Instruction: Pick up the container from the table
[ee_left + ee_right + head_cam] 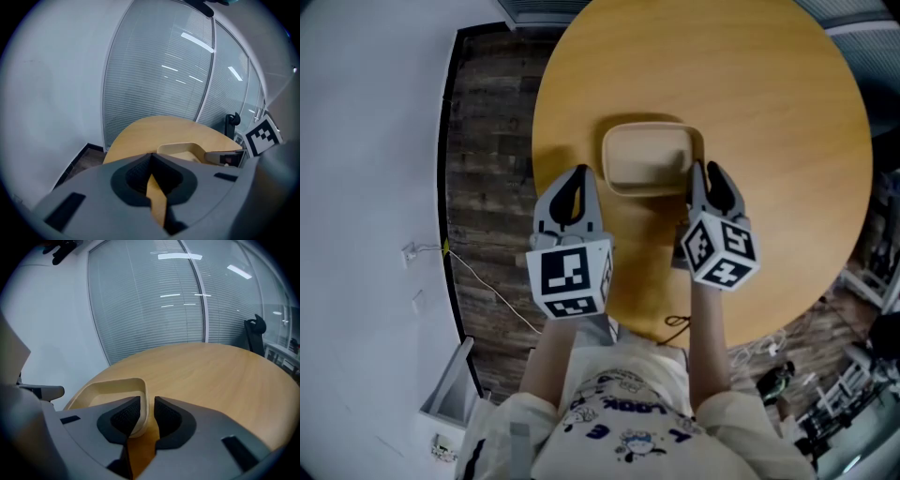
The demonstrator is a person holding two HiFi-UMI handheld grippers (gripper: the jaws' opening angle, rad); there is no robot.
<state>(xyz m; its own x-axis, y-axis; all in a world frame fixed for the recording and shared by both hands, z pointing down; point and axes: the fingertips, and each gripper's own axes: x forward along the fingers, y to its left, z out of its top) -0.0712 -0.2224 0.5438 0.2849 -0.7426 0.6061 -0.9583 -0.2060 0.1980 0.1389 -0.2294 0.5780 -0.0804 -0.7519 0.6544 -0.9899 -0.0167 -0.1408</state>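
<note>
A shallow beige container (647,155) rests on the round wooden table (769,103), near its middle. My right gripper (701,178) is at the container's near right corner. In the right gripper view the container's wall (138,397) stands between the jaws, one pad inside and one outside, and the right gripper (147,403) is shut on it. My left gripper (578,178) hovers just left of the container, apart from it, over the table's left edge. Its jaws meet at the tips in the left gripper view, so the left gripper (151,157) is shut and empty, with the container (180,149) ahead to its right.
Dark plank floor (487,187) and a white wall lie left of the table. A thin black cord (677,323) sits near the table's front edge. Equipment and cables (825,394) crowd the floor at the right. Glass panels with blinds (154,305) and a black chair (254,333) stand behind.
</note>
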